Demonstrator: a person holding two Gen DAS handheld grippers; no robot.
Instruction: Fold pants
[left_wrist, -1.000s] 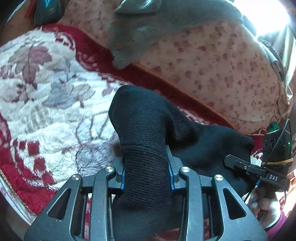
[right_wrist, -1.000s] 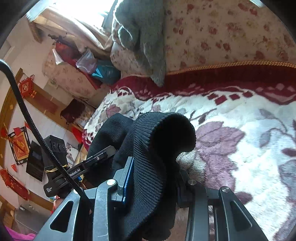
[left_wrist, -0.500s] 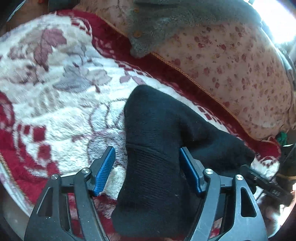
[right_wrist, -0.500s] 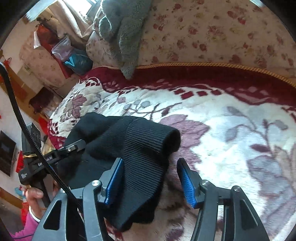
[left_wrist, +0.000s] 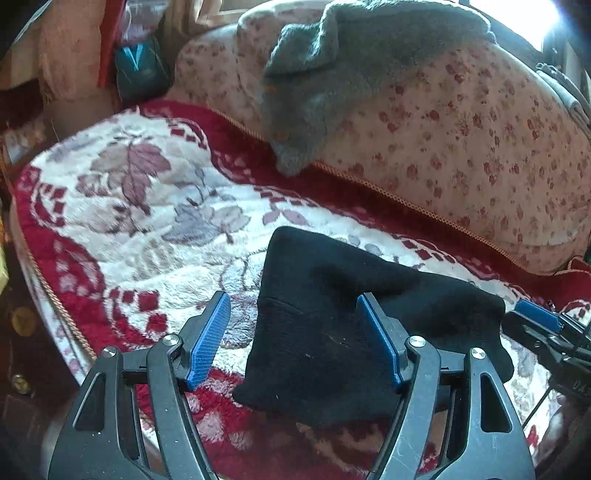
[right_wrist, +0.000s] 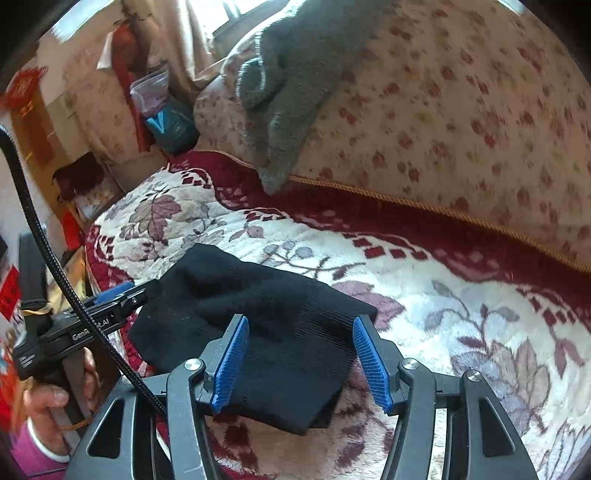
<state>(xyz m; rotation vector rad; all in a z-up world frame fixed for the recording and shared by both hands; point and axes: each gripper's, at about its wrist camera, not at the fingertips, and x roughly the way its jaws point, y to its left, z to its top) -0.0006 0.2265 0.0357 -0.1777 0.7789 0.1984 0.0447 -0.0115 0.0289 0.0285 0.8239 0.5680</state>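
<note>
Pants: the folded black pants lie flat on the floral red-and-white blanket, near its front edge.
Left gripper: the left gripper hovers low over the pants' left end, fingers spread wide, gripping nothing.
Right gripper: the right gripper sits over the right end, also spread and empty.
Room: bare blanket lies to the left and behind; a flowered cushion with a grey garment bounds the back.
Change: a second ago both grippers pinched the raised cloth; now it is released and flat.
</note>
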